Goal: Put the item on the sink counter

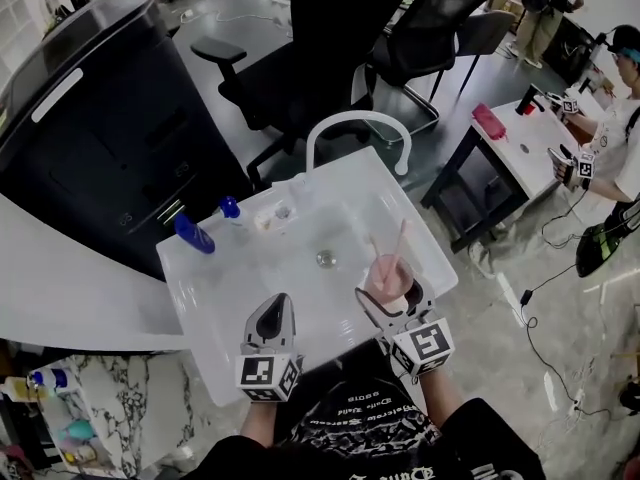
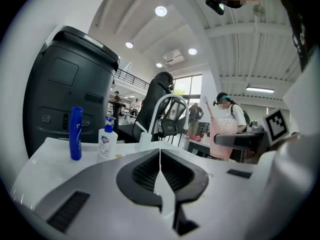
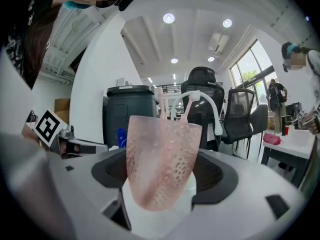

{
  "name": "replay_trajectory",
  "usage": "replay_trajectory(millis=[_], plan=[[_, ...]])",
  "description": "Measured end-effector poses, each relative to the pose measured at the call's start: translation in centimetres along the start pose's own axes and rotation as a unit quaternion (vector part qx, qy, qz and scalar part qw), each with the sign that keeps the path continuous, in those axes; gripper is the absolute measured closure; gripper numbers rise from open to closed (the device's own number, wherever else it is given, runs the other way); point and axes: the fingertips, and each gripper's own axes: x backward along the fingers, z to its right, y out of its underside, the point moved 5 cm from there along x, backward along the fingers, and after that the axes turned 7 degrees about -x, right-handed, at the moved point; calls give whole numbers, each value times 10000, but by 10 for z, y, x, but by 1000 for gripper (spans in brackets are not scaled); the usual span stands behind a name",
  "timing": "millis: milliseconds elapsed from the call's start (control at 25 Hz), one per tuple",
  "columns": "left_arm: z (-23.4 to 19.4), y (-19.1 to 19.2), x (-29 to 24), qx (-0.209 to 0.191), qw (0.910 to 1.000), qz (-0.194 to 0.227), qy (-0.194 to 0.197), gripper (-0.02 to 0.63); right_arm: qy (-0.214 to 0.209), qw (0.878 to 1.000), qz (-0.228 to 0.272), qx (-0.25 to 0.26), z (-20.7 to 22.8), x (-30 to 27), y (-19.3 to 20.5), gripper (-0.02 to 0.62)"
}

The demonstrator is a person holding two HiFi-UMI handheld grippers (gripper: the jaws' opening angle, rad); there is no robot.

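A pink dotted cup point(image 1: 388, 274) with two thin pink sticks standing in it is held upright over the right part of the white sink point(image 1: 235, 293). My right gripper point(image 1: 389, 294) is shut on the cup point(image 3: 162, 156), one jaw on each side of its lower half. To the left, my left gripper point(image 1: 275, 306) hovers over the sink's near rim, shut and empty. In the left gripper view its jaws point(image 2: 160, 156) meet, and the cup point(image 2: 222, 133) shows at the right.
A blue bottle point(image 1: 193, 234), a pump soap bottle point(image 1: 231, 209) and a small dish point(image 1: 275, 215) stand along the sink's far-left rim. A white arched faucet point(image 1: 350, 128) rises at the back. A black bin point(image 1: 100, 118) stands on the left, office chairs point(image 1: 310, 48) behind, and a person point(image 1: 610, 138) at a desk to the right.
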Motion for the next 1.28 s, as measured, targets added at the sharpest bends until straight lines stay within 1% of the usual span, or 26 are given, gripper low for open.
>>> replay_trajectory(millis=[200, 320, 480, 600, 760, 1040, 1280], plan=[[-9, -4, -6, 71, 9994, -64, -324, 597, -264, 9994, -220, -33, 21, -39, 5, 225], [-15, -8, -8, 91, 9986, -148, -498, 597, -268, 9988, -371, -165, 39, -60, 14, 225], [-28, -10, -10, 193, 9960, -232, -844, 597, -298, 9977, -531, -284, 56, -90, 24, 225], [-30, -13, -15, 231, 9945, -282, -978, 597, -293, 9972, -605, -314, 71, -113, 27, 225], [-32, -15, -22, 173, 9931, -391, -1092, 597, -314, 9971, -614, -325, 88, -146, 28, 225], [-45, -10, -27, 212, 9861, -676, -1506, 597, -402, 9972, -572, -250, 110, -202, 27, 225], [-48, -7, -37, 206, 9827, -845, -1637, 597, -461, 9981, -395, 89, 123, -243, 14, 225]])
